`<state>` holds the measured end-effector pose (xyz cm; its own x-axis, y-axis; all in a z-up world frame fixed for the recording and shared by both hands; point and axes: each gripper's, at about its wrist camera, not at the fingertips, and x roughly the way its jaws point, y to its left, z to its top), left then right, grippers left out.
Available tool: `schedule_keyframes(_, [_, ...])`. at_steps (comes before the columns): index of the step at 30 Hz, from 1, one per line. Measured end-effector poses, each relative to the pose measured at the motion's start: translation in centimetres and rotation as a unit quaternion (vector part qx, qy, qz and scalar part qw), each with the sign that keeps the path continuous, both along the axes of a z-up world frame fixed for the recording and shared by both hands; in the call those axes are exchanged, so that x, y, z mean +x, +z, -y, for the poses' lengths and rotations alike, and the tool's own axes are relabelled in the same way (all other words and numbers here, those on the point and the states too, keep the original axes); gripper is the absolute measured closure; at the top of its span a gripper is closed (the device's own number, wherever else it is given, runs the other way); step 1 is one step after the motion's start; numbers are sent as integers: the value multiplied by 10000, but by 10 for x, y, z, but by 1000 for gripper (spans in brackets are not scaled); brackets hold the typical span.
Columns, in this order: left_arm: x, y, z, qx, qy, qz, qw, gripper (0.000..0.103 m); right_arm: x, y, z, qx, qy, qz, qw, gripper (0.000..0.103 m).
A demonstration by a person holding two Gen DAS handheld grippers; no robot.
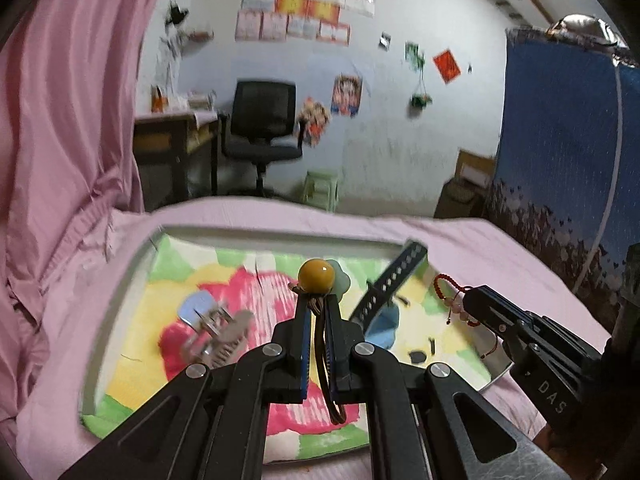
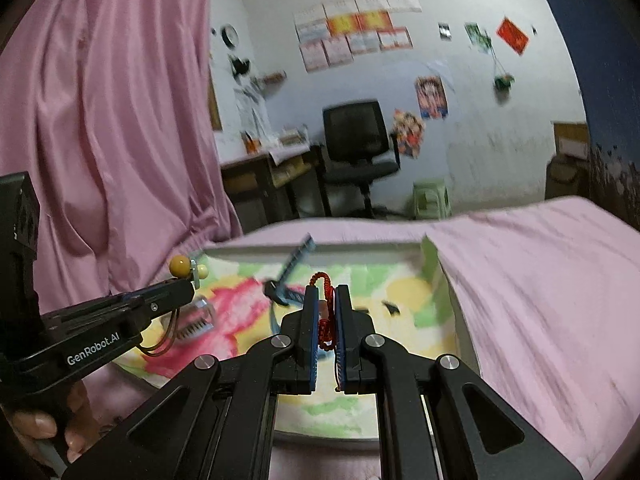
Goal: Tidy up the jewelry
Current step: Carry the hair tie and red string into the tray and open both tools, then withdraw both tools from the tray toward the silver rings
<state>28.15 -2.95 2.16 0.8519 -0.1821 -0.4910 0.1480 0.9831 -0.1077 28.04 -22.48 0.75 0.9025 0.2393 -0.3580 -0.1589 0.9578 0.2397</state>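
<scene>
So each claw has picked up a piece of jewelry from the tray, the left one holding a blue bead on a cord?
Nearly: in the left wrist view the bead pinched by the left gripper is mustard yellow, not blue. The right gripper does hold a red cord bracelet.

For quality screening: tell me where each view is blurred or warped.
Left wrist: left gripper and yellow bead sharp, hair clip smeared. Right wrist: right gripper sharp, tray and bedsheet streaked. Both bend at the edges.

Home bedroom: bed with pink sheet (image 1: pixel 460 240), pink curtain (image 1: pixel 68 120), wooden desk (image 1: pixel 176 136), black office chair (image 1: pixel 262 120), green plastic stool (image 1: pixel 320 190), certificates and posters (image 1: pixel 304 12) on whitewashed wall.
</scene>
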Motion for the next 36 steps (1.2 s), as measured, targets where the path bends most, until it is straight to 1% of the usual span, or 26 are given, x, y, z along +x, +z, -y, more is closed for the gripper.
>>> schedule_keyframes(4, [14, -10, 6, 72, -111, -477, 9988, 97, 10, -14, 1, -54, -26, -425, 9991, 96])
schedule_keyframes(7, [23, -19, 9, 116, -151, -868, 9960, 97, 18, -25, 1, -64, 9, -774, 9970, 96])
schedule_keyframes(8, [26, -23, 10, 129, -168, -1042, 9943, 96, 20, -28, 1, -80, 18, -871, 9962, 96])
schedule_keyframes(12, [36, -35, 13, 190, -189, -1508, 9882, 96, 30, -43, 0, -99, 149, -1321, 9911, 96])
schedule_keyframes(14, [40, -40, 14, 204, -194, -1748, 9842, 96, 32, -50, -1, -113, 171, -1483, 9887, 95])
schedule_keyframes(17, [43, -47, 13, 205, -186, -1980, 9798, 95, 34, -54, -4, -182, 225, -1591, 9868, 94])
schedule_keyframes(23, [36, -43, 6, 23, -201, -2034, 9789, 95, 31, -53, -2, -128, 274, -1592, 9868, 92])
schedule_keyframes(24, [35, -43, 5, 1, -177, -2029, 9790, 94, 28, -51, 0, -99, 249, -1553, 9875, 89])
schedule_keyframes(25, [32, -42, 3, -39, -154, -2006, 9795, 92, 28, -49, 2, -58, 236, -1515, 9882, 83])
schedule_keyframes(27, [26, -38, -3, -137, -88, -1887, 9819, 85, 21, -45, 7, 40, 179, -1396, 9900, 75])
schedule_keyframes(28, [22, -35, -5, -201, -59, -1785, 9837, 77, 17, -42, 10, 83, 165, -1307, 9912, 73])
schedule_keyframes(29, [19, -31, -7, -250, -41, -1693, 9852, 67, 13, -39, 11, 86, 131, -1247, 9921, 72])
schedule_keyframes(30, [14, -27, -9, -293, -8, -1568, 9872, 62, 9, -36, 12, 92, 108, -1160, 9931, 72])
schedule_keyframes(31, [10, -25, -11, -313, 21, -1460, 9888, 50, 5, -33, 13, 108, 107, -1056, 9943, 69])
schedule_keyframes(32, [3, -20, -13, -318, 61, -1291, 9911, 43, 1, -29, 13, 108, 95, -971, 9952, 67])
schedule_keyframes(34, [-10, -11, -14, -266, 113, -985, 9947, 42, -10, -22, 14, 102, 88, -749, 9971, 59])
schedule_keyframes(35, [-16, -6, -13, -234, 135, -877, 9958, 41, -15, -19, 14, 97, 88, -666, 9977, 57])
schedule_keyframes(36, [-19, -3, -14, -209, 161, -806, 9964, 39, -20, -16, 14, 96, 94, -563, 9983, 52])
